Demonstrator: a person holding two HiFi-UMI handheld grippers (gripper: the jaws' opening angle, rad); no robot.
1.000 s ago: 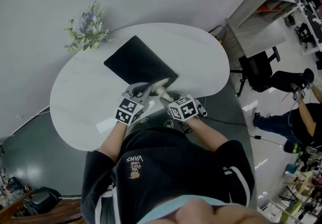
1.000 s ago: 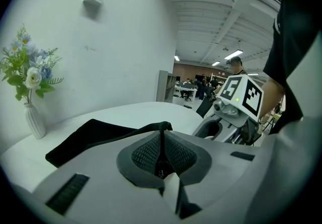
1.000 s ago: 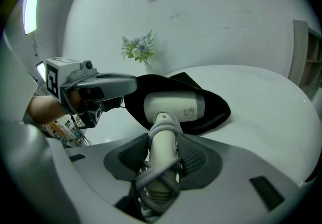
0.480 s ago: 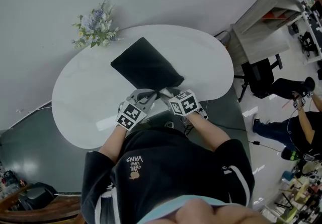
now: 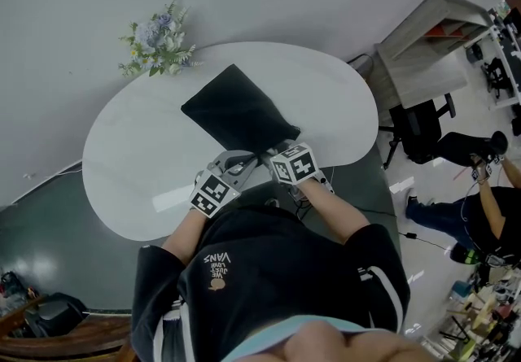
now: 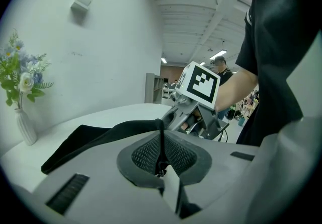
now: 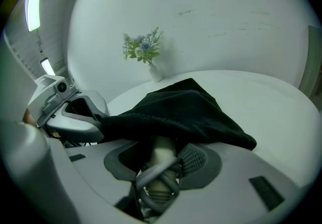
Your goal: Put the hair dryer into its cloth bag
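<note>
A white oval table (image 5: 138, 149) is seen at centre frame in the head view, with a black cloth bag (image 5: 238, 112) laid on it from the centre toward the lower middle, mouth end nearest the person. The bag's mouth edge is pinched by the left gripper (image 6: 161, 160): in the left gripper view the jaws are pressed together on a thin fold of black fabric that rises between the mesh pads (image 6: 178, 153). The right gripper (image 7: 161, 163) is clamped on the pale handle of the hair dryer (image 7: 160, 153), at lower centre of the right gripper view. A grey cord (image 7: 153, 176) is looped around the handle just below the jaws. The upper part of the hair dryer is covered by the bag, so only the handle is shown, and how far in the body sits cannot be told. Both grippers are held close together at the table's near edge, just below centre in the head view. A vase of flowers (image 5: 159, 37) is placed at the table's far edge, upper left. An office chair (image 5: 417, 120) and a seated person (image 5: 480, 206) are visible at the right edge.
</note>
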